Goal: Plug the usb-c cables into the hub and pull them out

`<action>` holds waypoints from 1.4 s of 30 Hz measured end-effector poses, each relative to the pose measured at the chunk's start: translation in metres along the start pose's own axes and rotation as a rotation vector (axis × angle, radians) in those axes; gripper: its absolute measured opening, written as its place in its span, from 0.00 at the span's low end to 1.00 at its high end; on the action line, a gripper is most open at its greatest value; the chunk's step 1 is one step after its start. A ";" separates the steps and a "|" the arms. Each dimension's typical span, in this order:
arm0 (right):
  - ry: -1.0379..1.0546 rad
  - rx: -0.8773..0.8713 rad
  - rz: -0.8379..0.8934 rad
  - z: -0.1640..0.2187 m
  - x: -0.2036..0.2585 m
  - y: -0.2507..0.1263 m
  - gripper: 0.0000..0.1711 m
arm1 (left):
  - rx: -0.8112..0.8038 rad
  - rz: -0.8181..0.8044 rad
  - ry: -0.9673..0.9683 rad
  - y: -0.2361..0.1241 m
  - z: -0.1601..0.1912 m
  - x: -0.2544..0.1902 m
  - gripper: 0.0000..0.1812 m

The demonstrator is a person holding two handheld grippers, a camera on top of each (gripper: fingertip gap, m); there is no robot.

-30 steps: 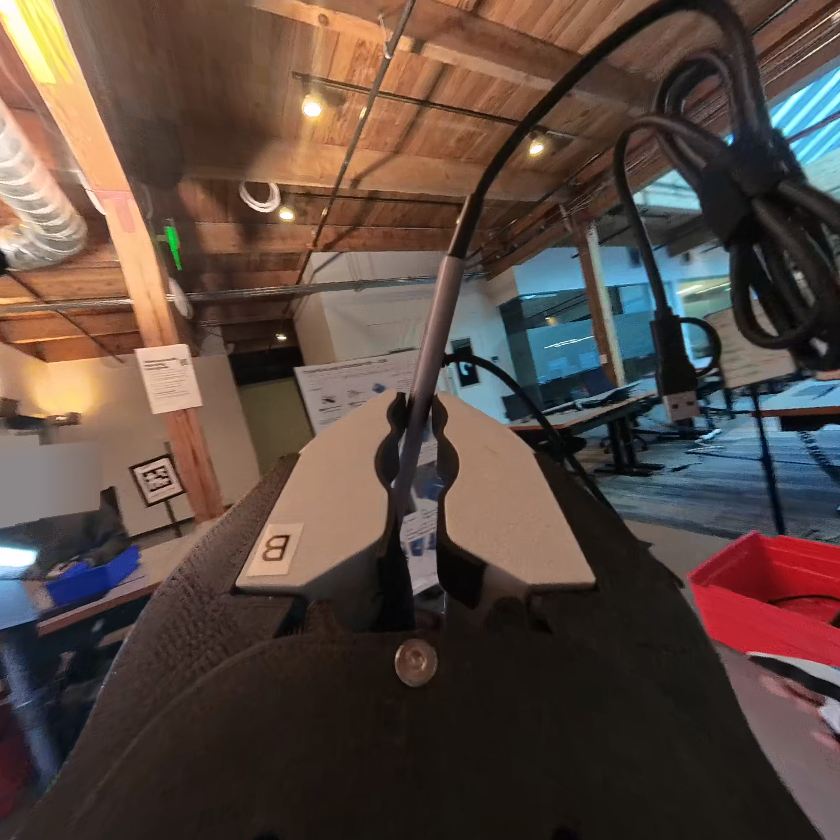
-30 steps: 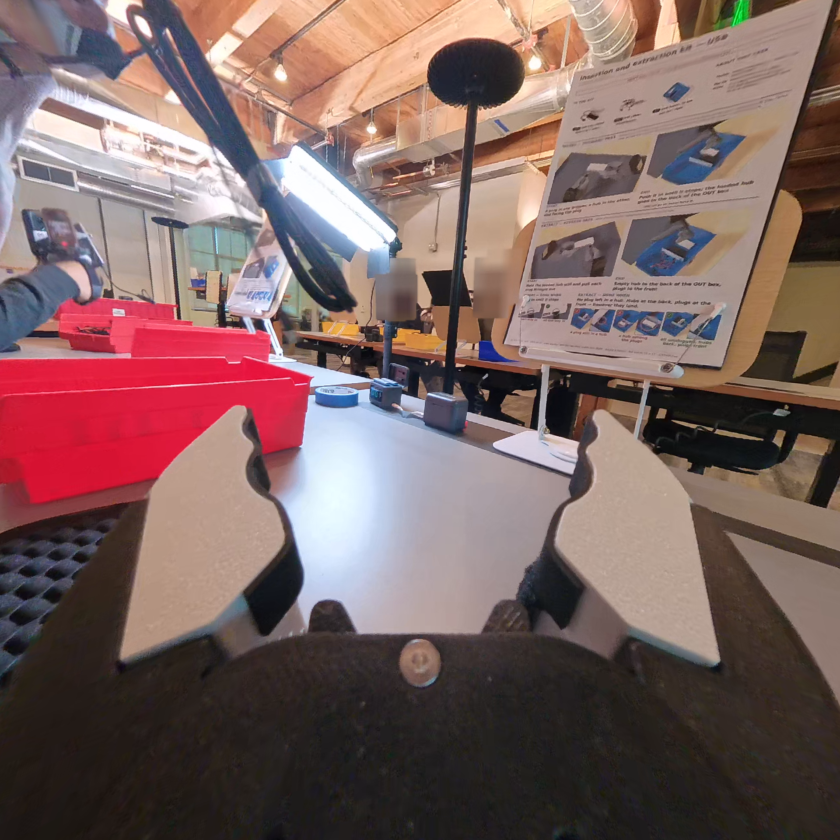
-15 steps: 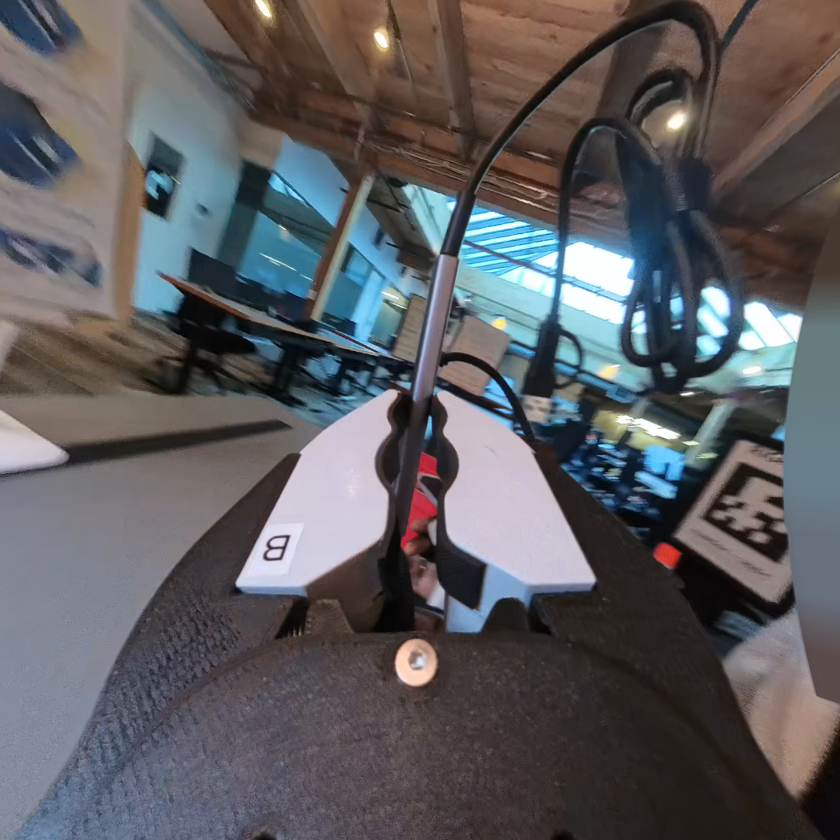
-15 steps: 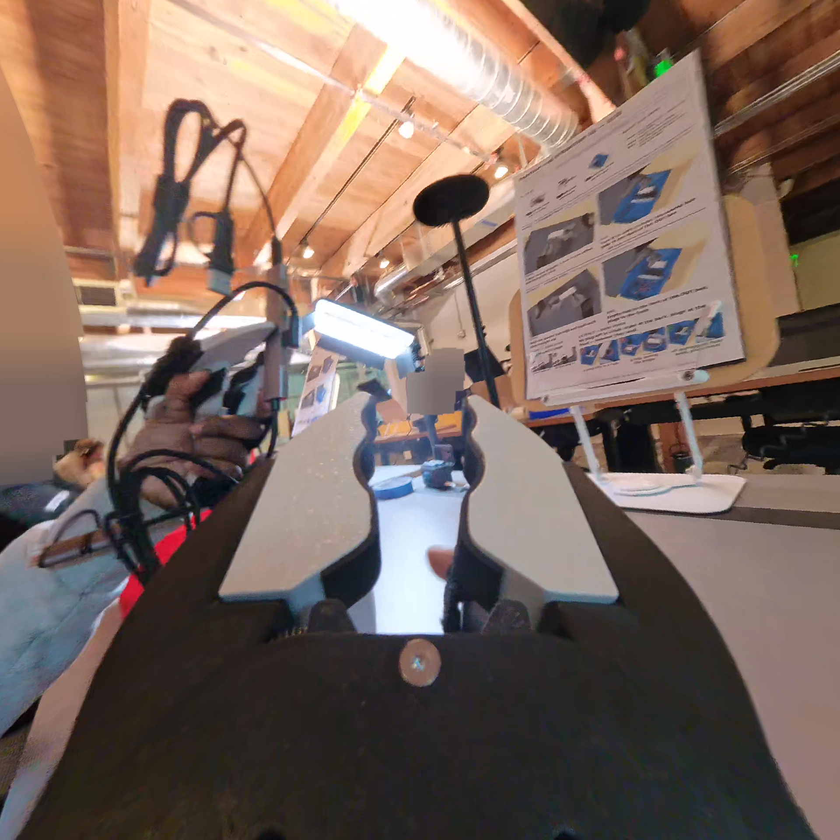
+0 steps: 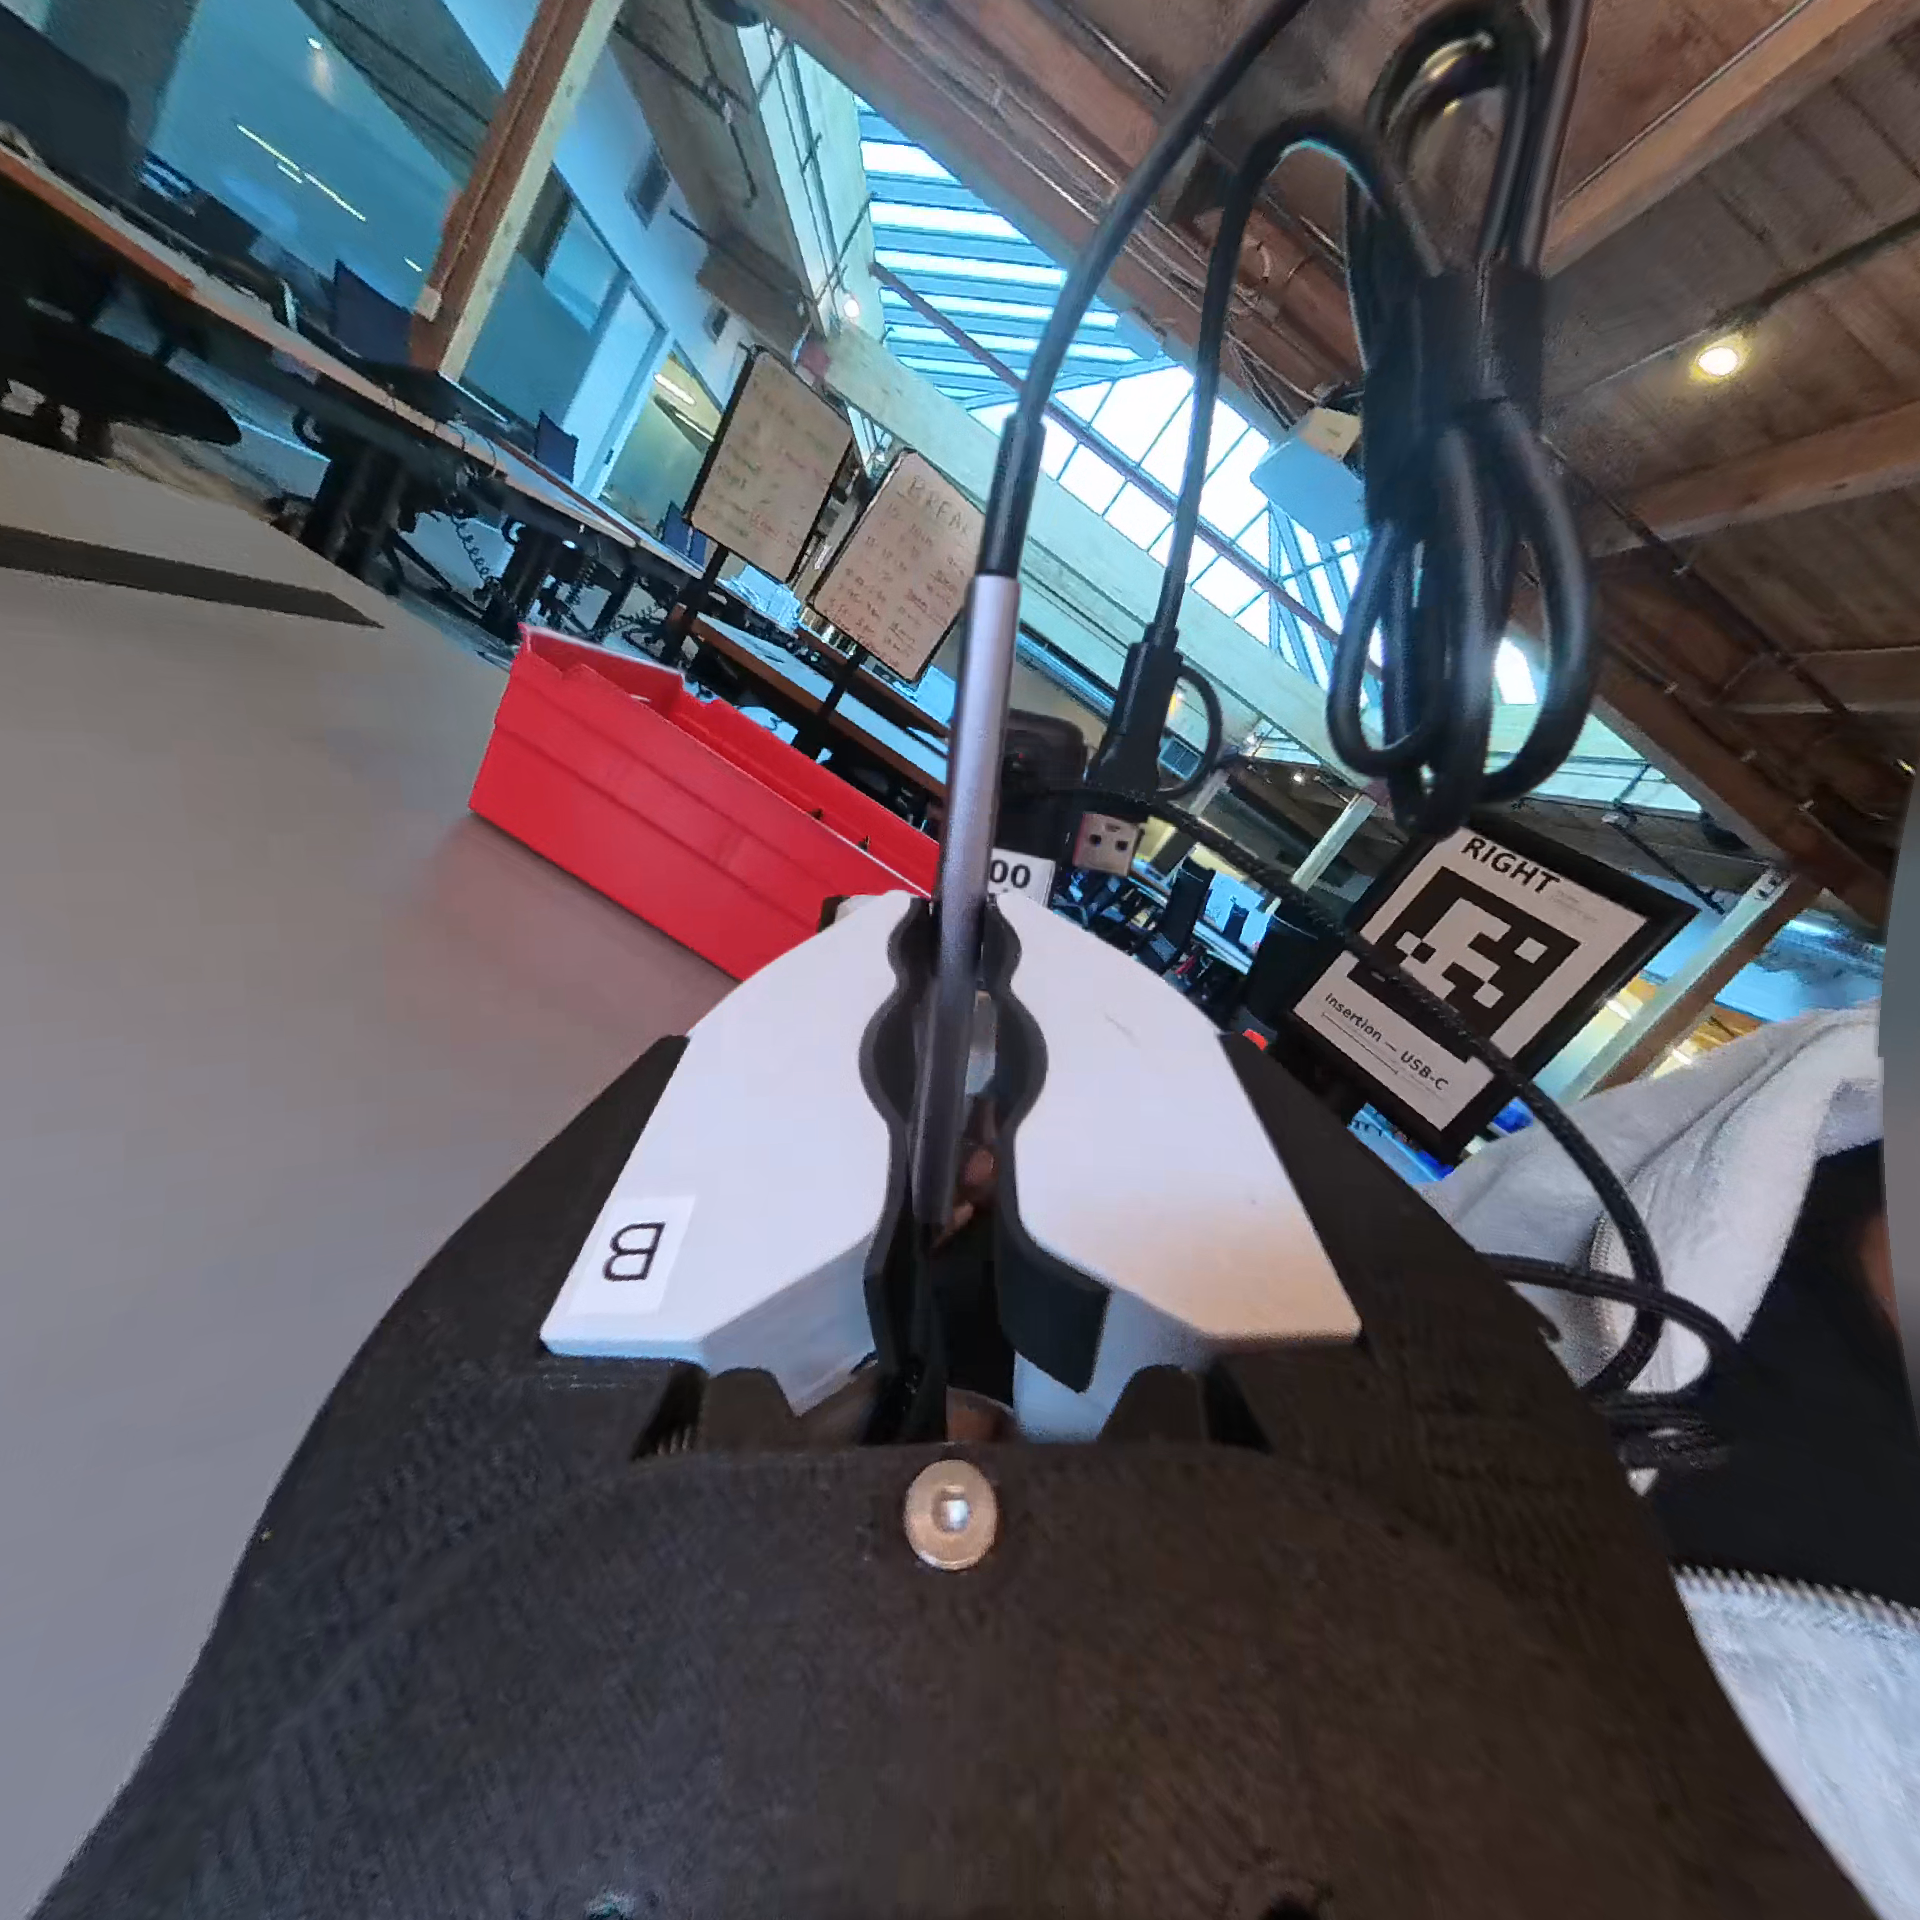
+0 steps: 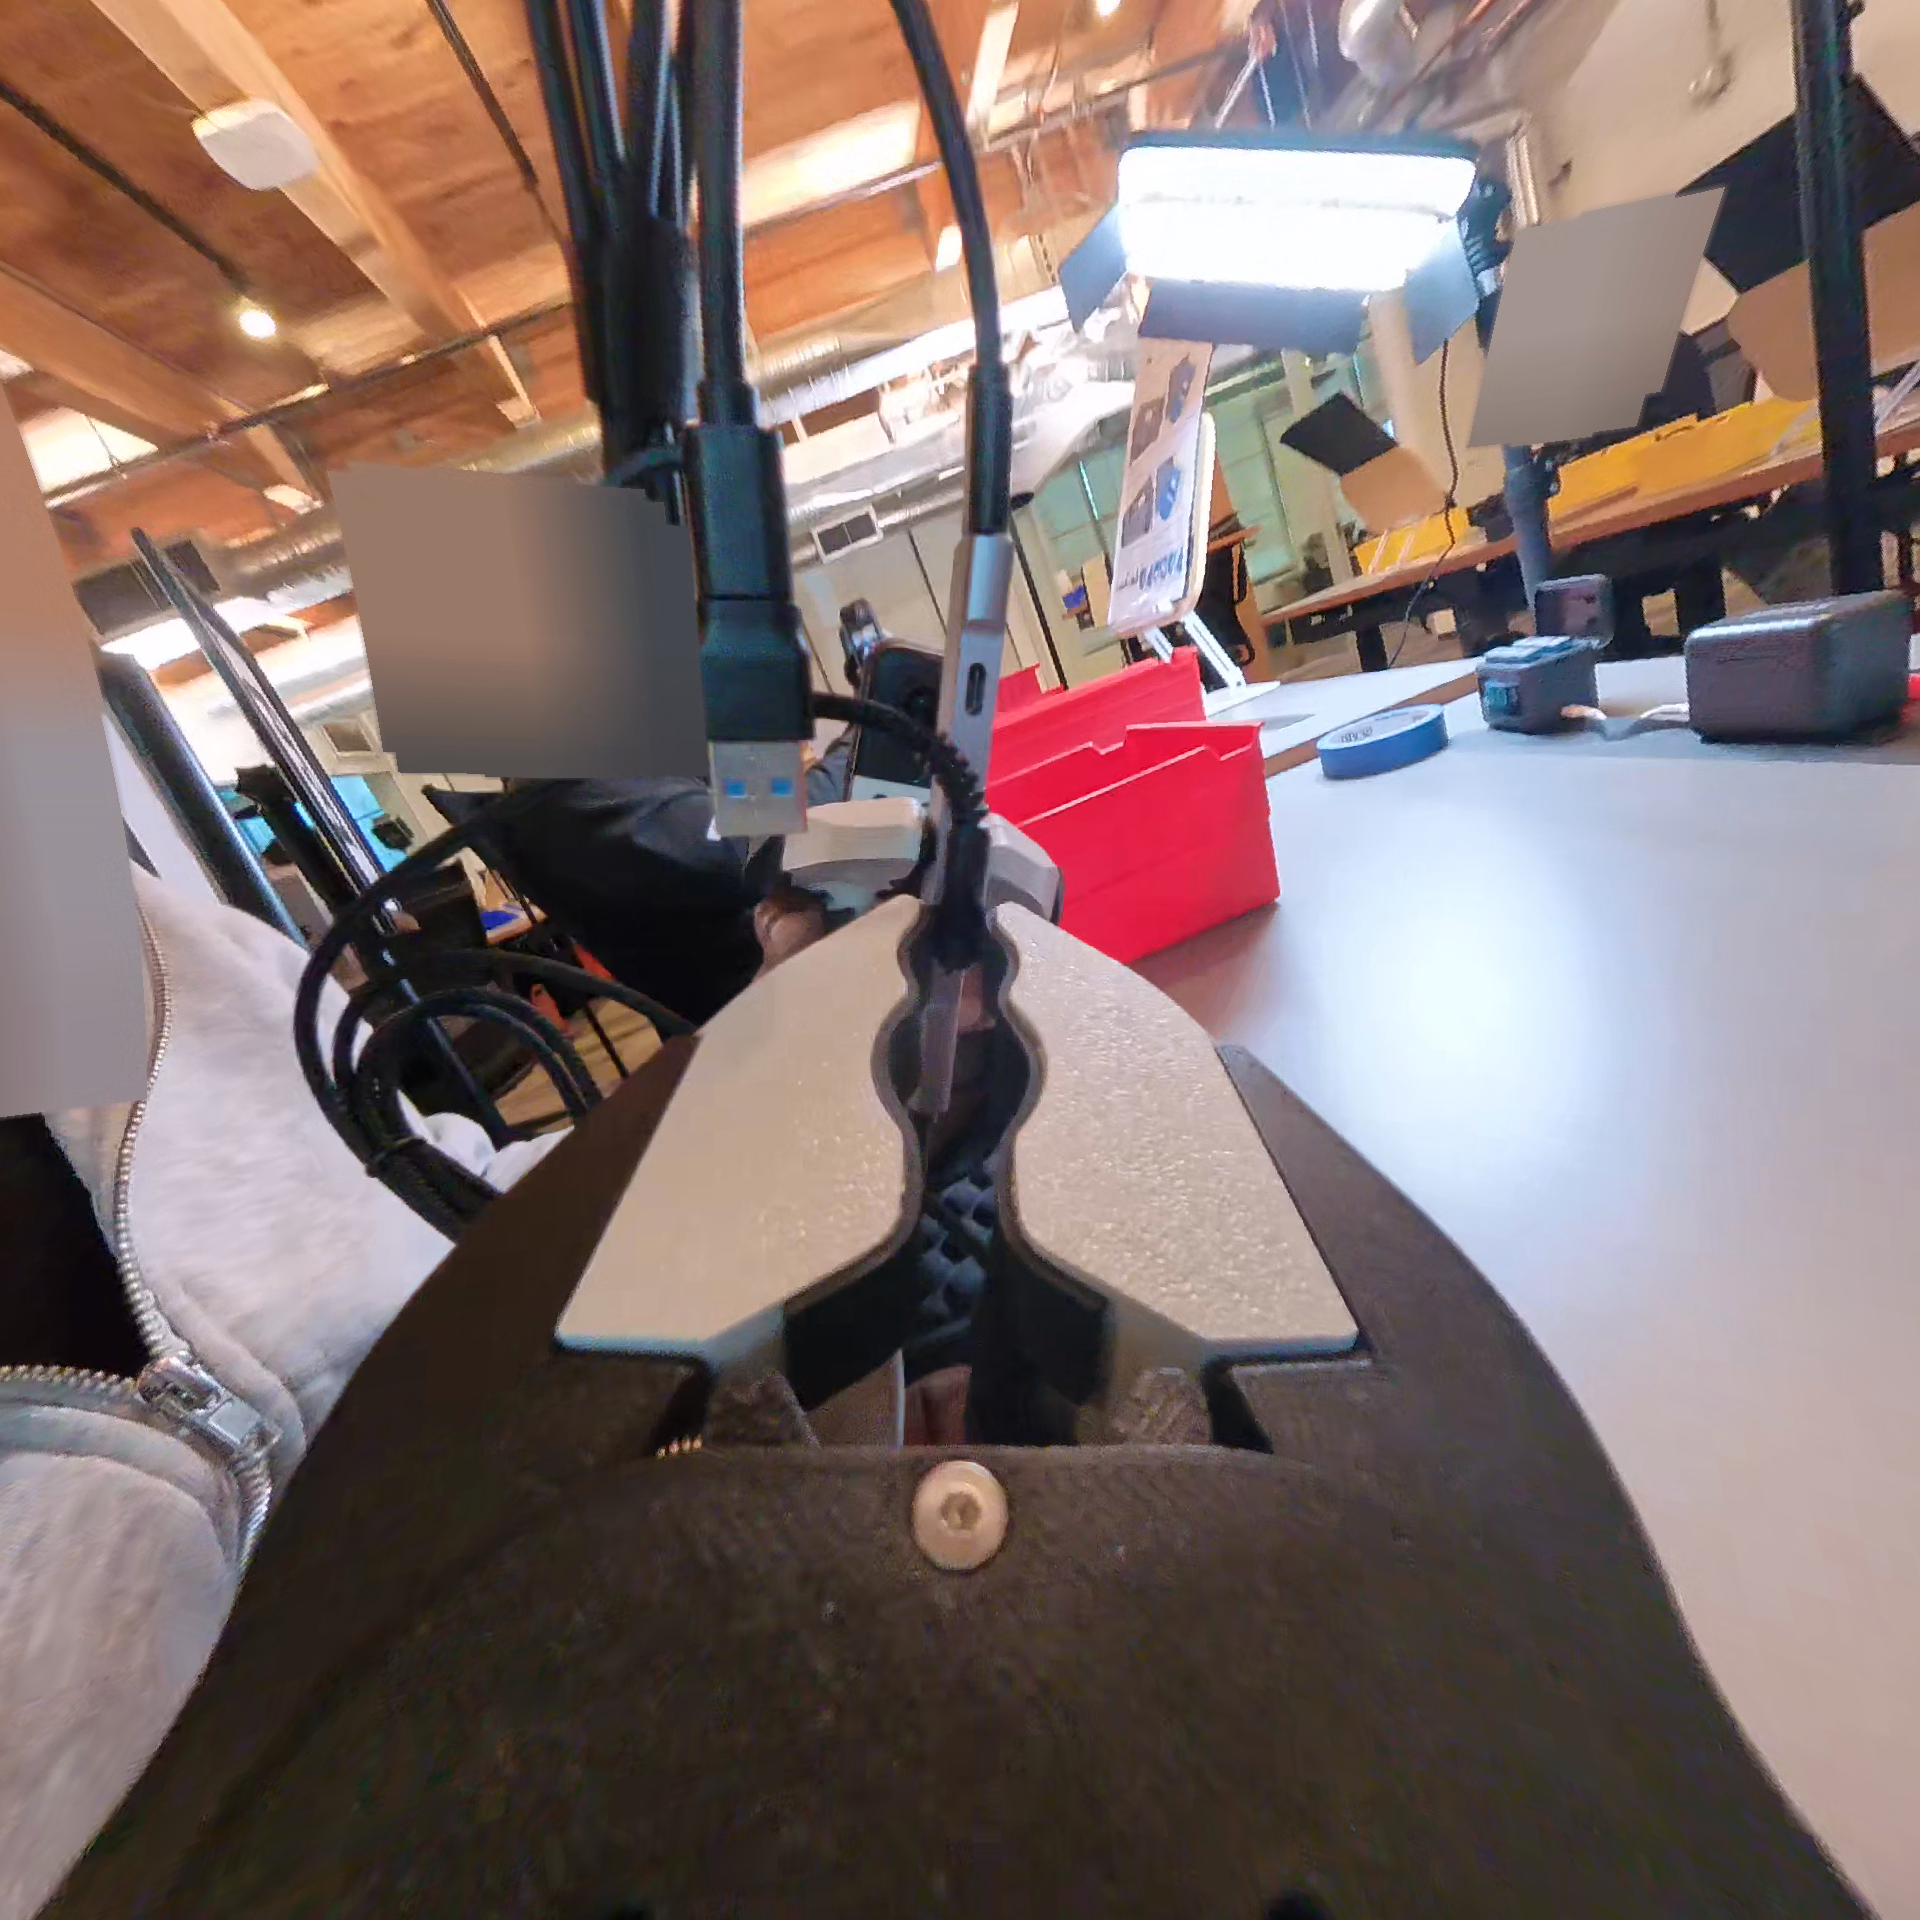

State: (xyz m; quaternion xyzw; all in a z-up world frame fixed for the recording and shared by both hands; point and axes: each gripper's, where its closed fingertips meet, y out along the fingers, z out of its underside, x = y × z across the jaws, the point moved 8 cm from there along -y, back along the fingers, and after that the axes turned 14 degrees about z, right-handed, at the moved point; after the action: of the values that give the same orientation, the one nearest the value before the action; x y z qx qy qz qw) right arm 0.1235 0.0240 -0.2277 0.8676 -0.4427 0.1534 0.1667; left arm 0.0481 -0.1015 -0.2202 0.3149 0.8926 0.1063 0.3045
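Nothing looks plugged in yet, so the whole insert-and-pull cycle appears to lie ahead. The one port showing on the hub's edge is empty.

The right gripper has its fingers together, clamped on the grey usb-c plug. The plug's braided cable leaves at the fingertips and curls off to the gripper's left into a loose coil. Which way the plug's tip faces I cannot tell.

Just beyond those fingertips stands the slim grey hub, upright and near the plug. The left gripper is closed tight on the hub's lower part, and the hub rises out past the tips. From the hub's top its own black lead arcs up to a tied bundle hanging above, with a USB-A plug dangling just left of the hub.

Farther out, a red bin sits on the grey table.
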 end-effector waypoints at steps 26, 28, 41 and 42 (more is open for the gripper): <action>0.125 -0.249 0.075 -0.039 -0.042 -0.067 0.04 | -0.012 -0.112 0.099 -0.067 0.003 -0.010 0.05; 0.073 -0.153 0.150 -0.036 -0.048 -0.070 0.04 | 0.107 -0.134 0.136 -0.056 0.009 -0.008 0.05; 0.156 -0.285 0.135 -0.070 0.014 -0.033 0.04 | 0.074 -0.128 0.135 -0.048 0.011 -0.006 0.05; 0.139 -0.307 0.135 -0.083 0.025 -0.035 0.04 | 0.071 -0.126 0.134 -0.049 0.011 -0.006 0.05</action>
State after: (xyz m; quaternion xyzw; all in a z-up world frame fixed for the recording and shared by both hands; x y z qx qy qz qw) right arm 0.1564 0.0611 -0.1487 0.7877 -0.5055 0.1545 0.3165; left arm 0.0343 -0.1433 -0.2449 0.2607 0.9323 0.0762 0.2390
